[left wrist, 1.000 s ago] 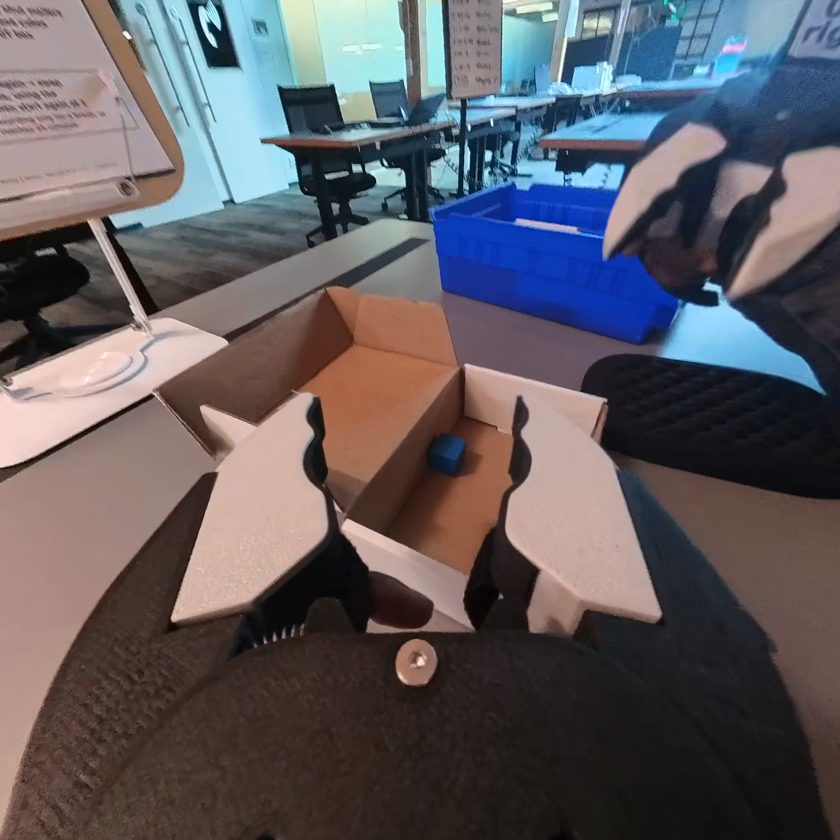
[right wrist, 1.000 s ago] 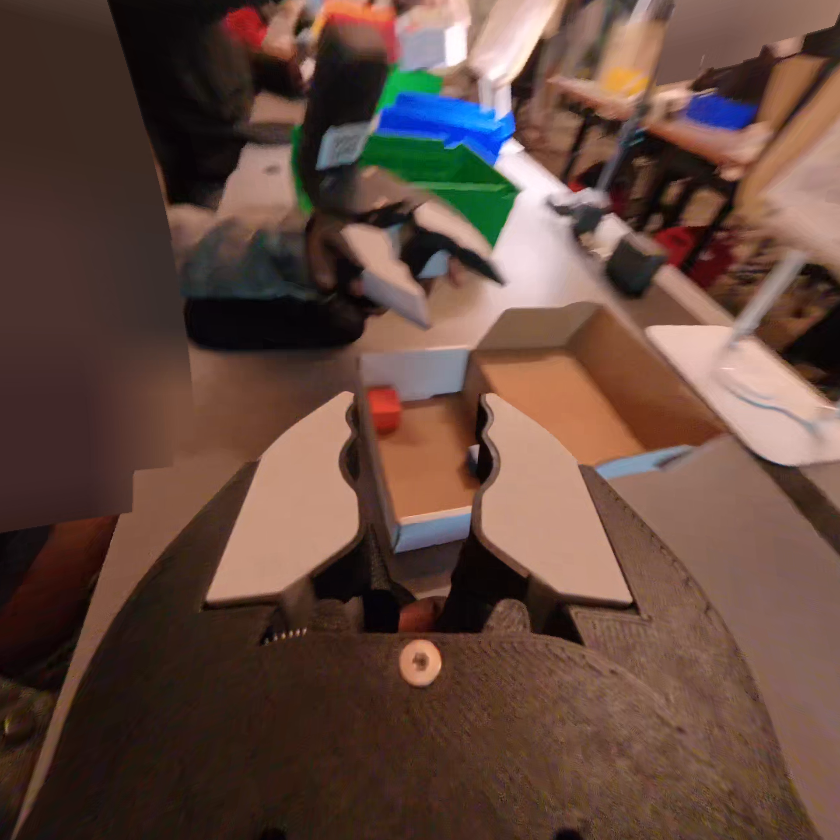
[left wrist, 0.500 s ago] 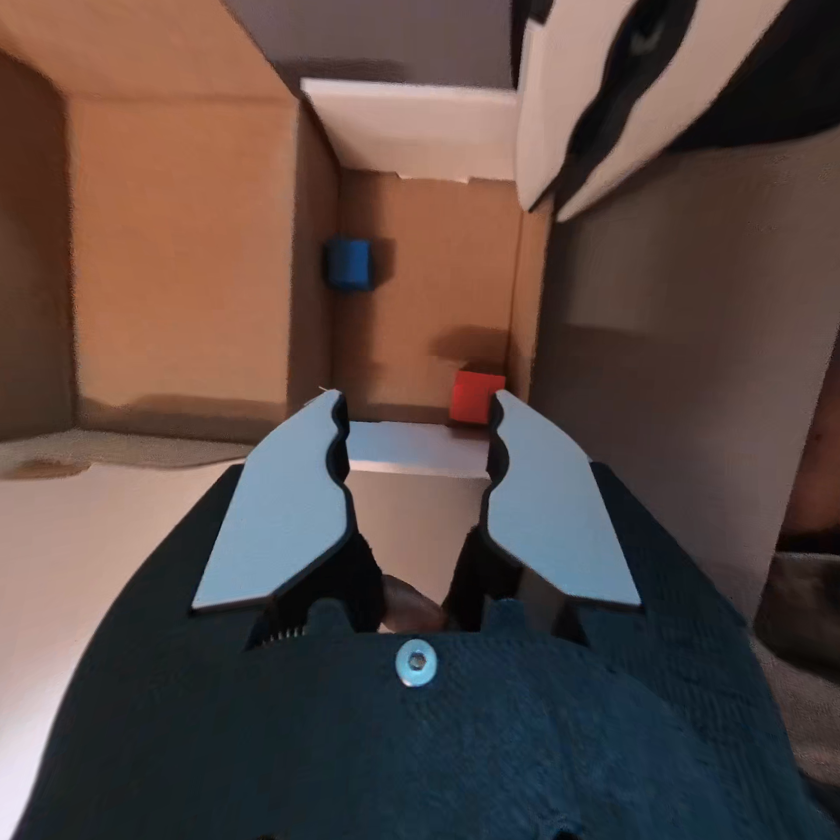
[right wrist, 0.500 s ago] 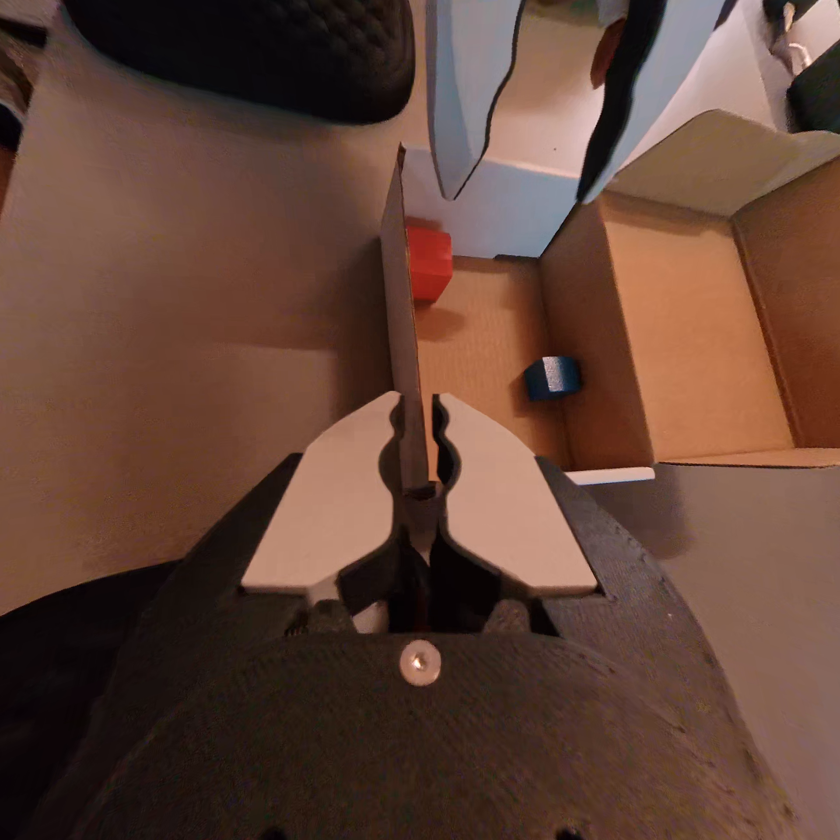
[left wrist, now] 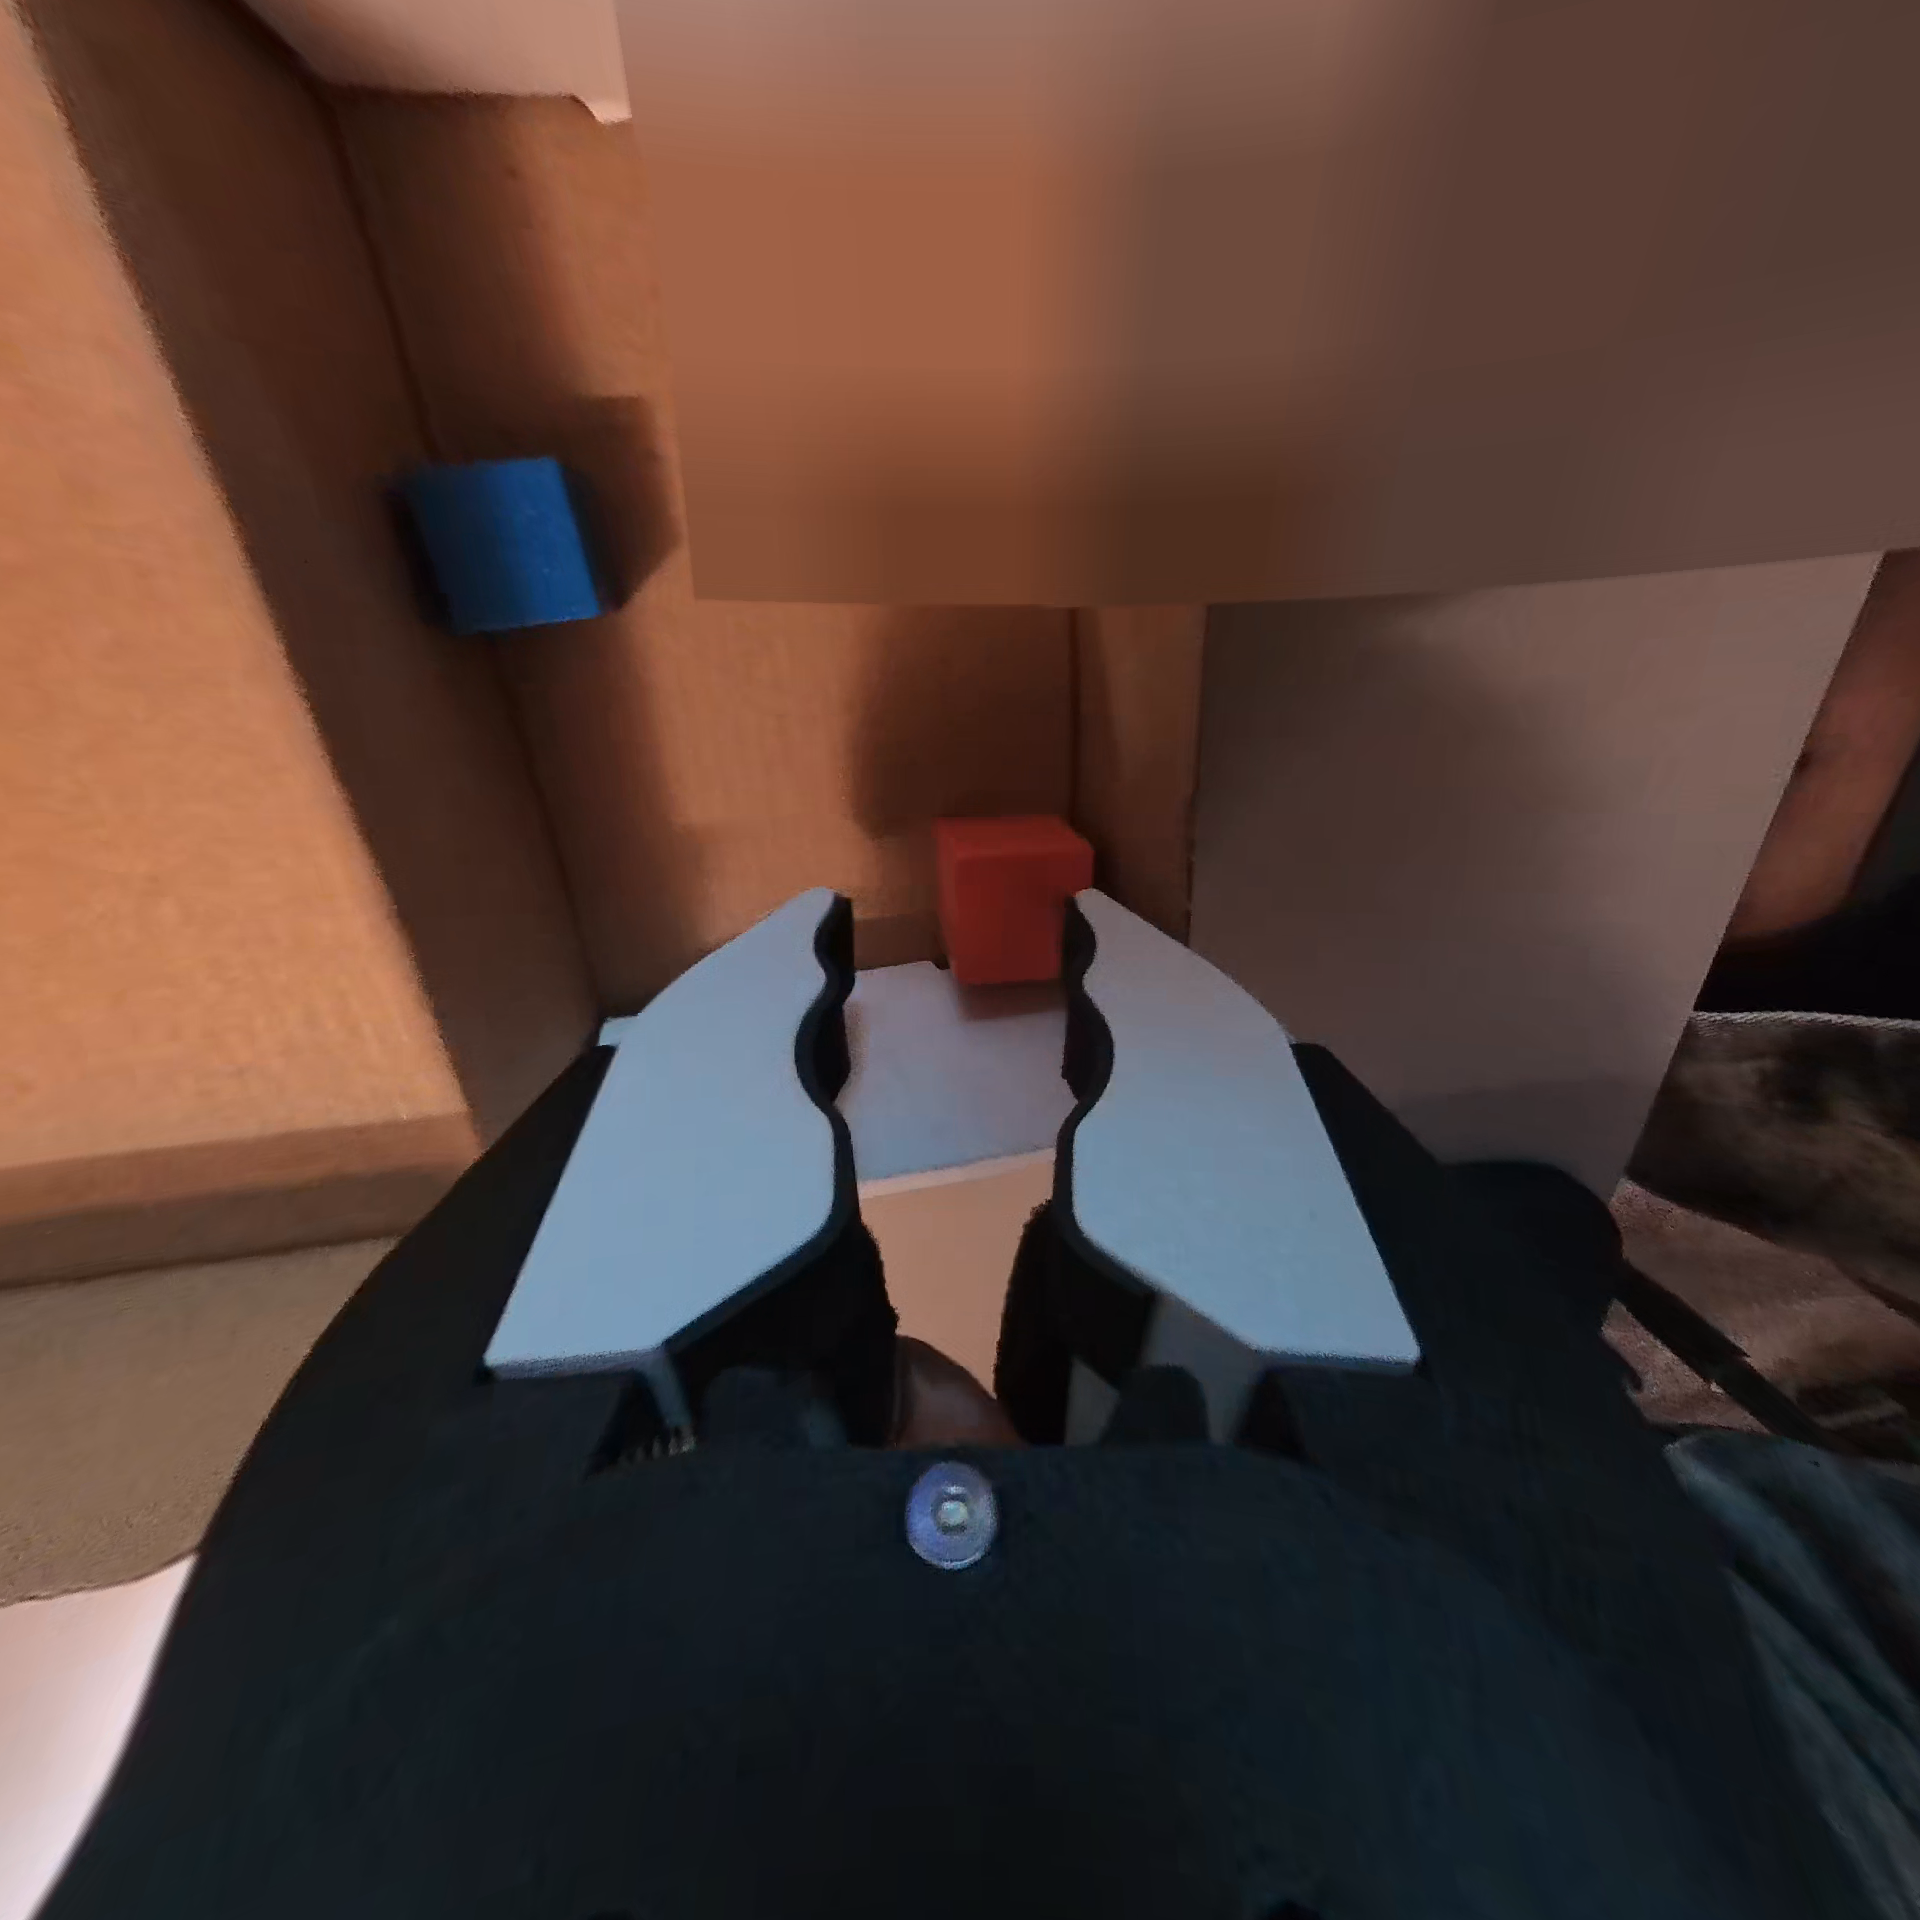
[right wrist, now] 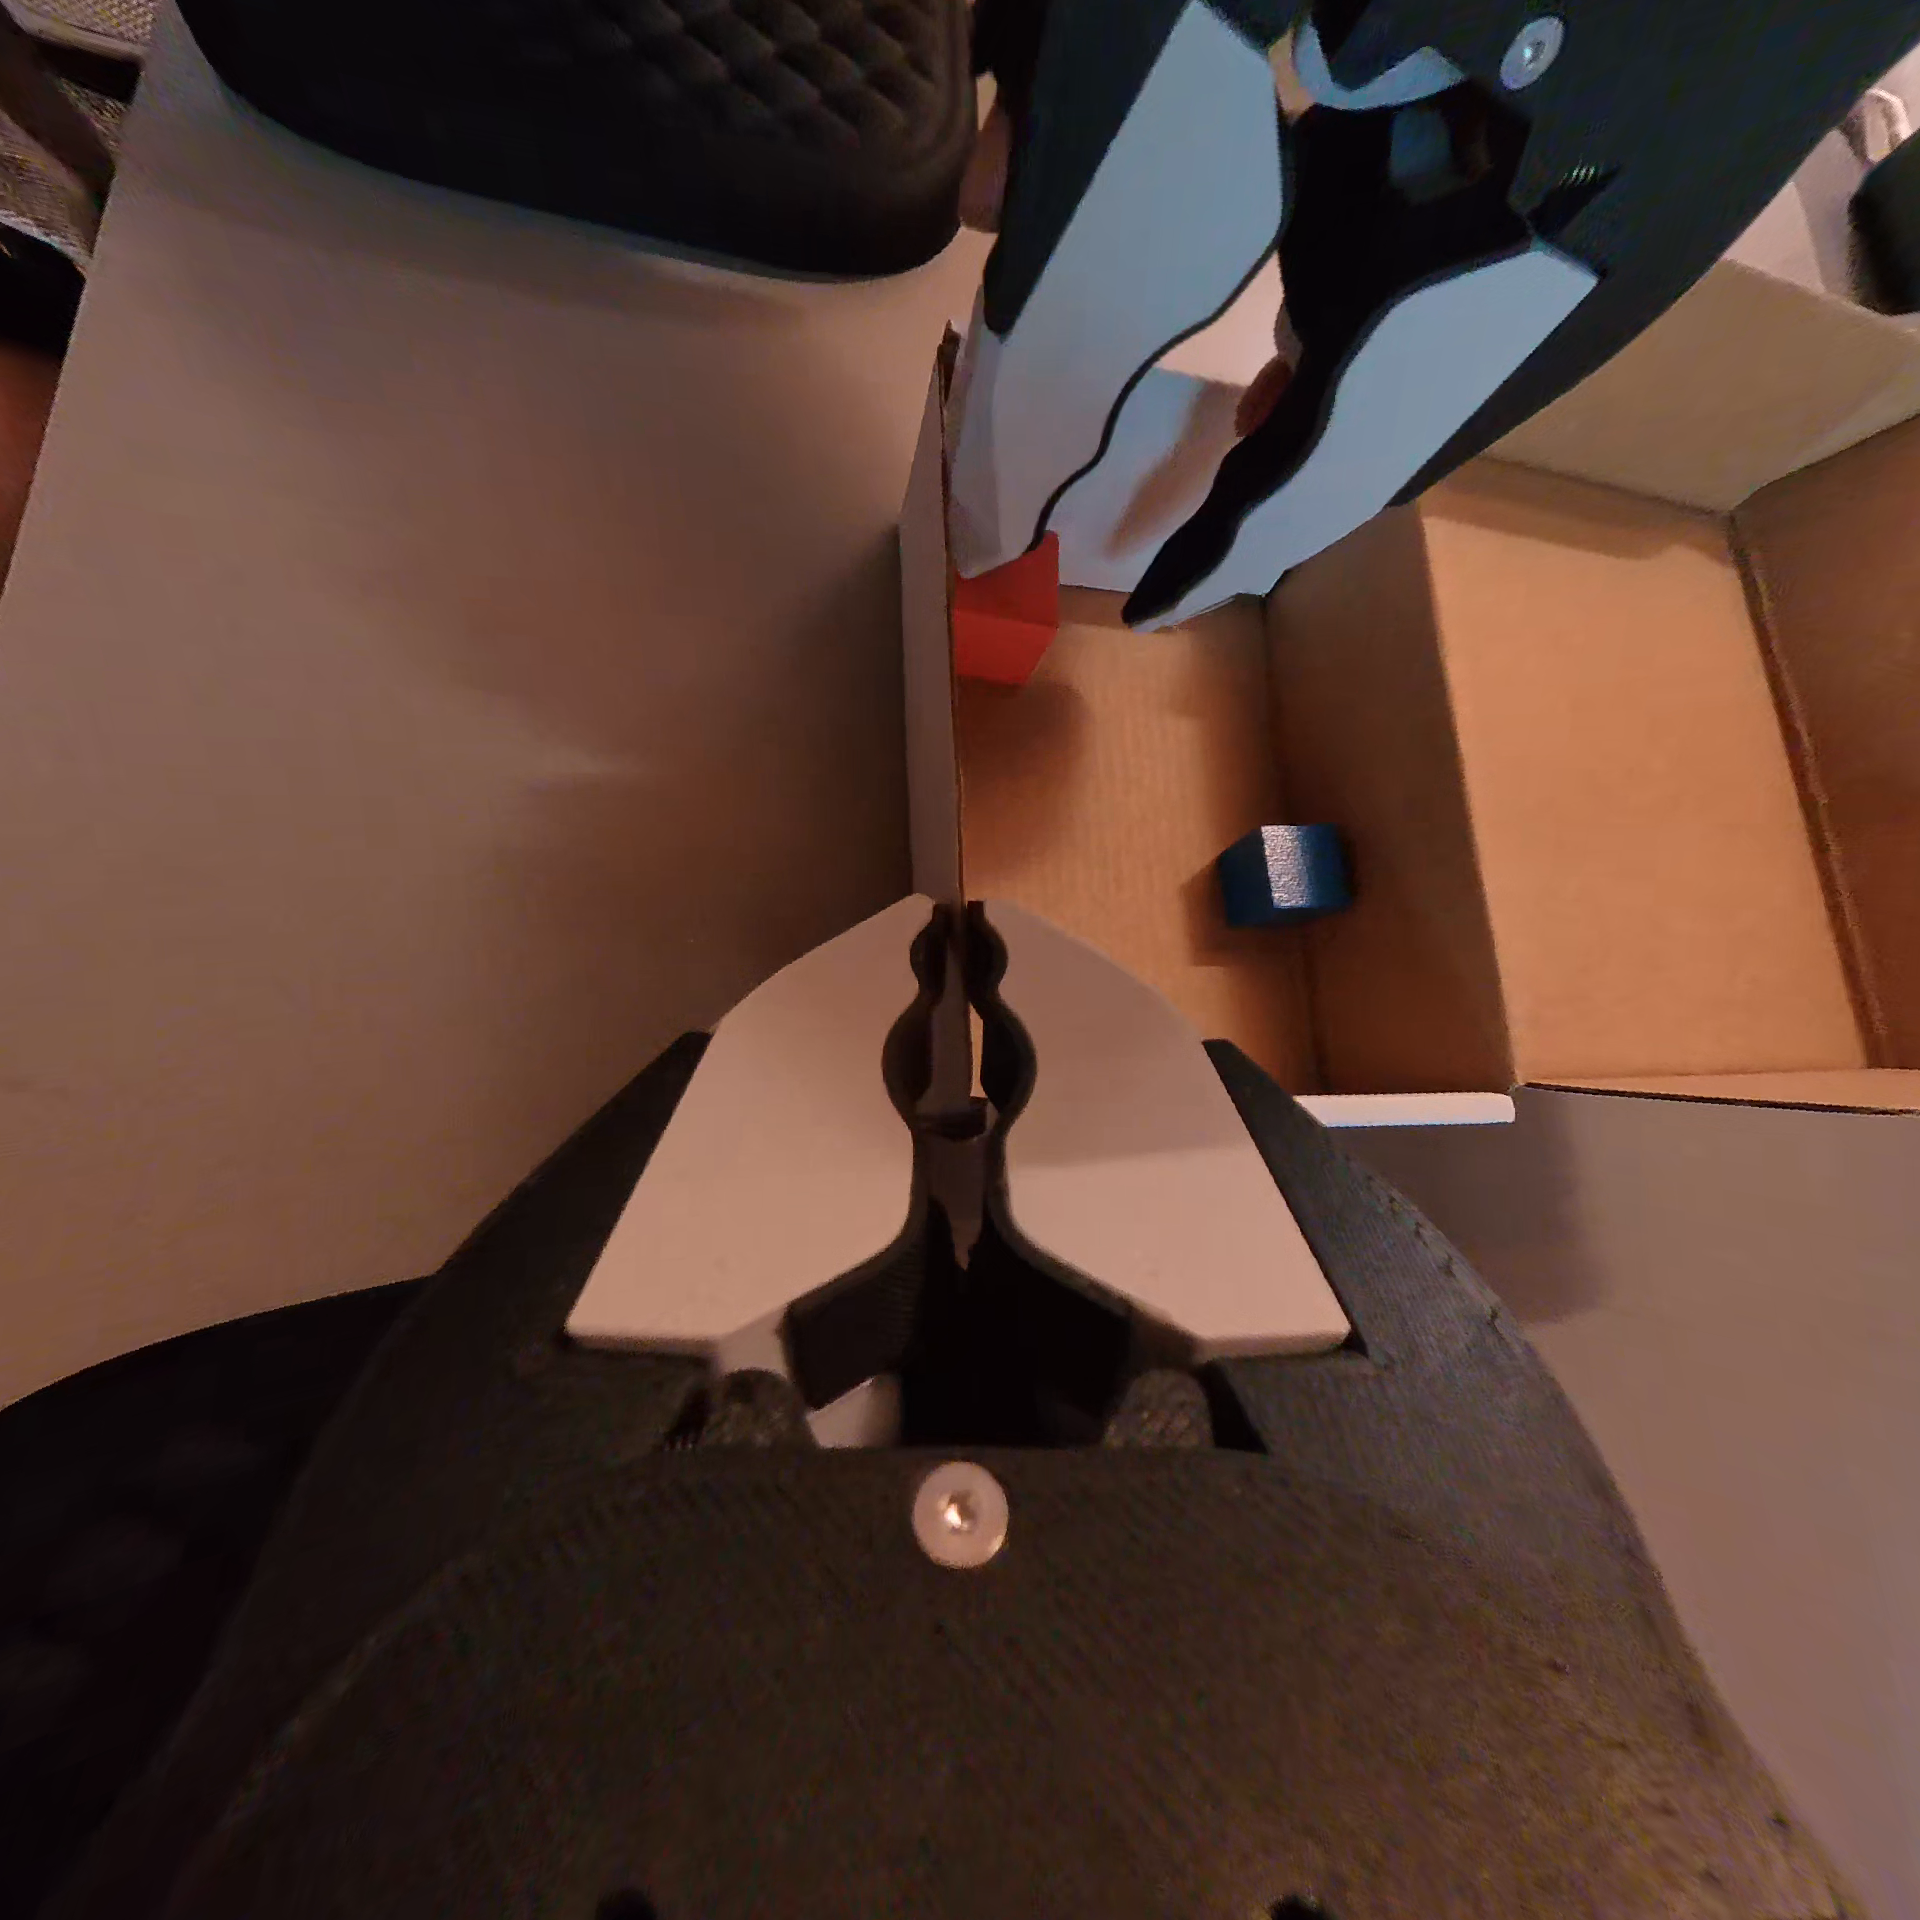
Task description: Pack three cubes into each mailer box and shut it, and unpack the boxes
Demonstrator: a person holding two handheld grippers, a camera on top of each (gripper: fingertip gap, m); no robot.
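An open cardboard mailer box [right wrist: 1122, 790] lies on the table, its lid [right wrist: 1621, 790] folded out flat to the right. A red cube [right wrist: 1003, 618] sits in the box's far corner and a blue cube [right wrist: 1288, 875] by the hinge wall. My right gripper [right wrist: 951, 914] is shut on the box's left side wall [right wrist: 930, 727]. My left gripper [left wrist: 956, 925] is open, pointing down over the box's far end, the red cube [left wrist: 1013, 899] just beyond its fingertips and the blue cube [left wrist: 504, 540] to the left. It also shows in the right wrist view [right wrist: 1091, 582].
A black quilted pad [right wrist: 582, 114] lies on the grey table [right wrist: 416, 727] beyond the box. A blurred patch covers the upper right of the left wrist view.
Both grippers swung down over the box. My right gripper closed on the box's side wall. My left gripper came lower, closer to the red cube.
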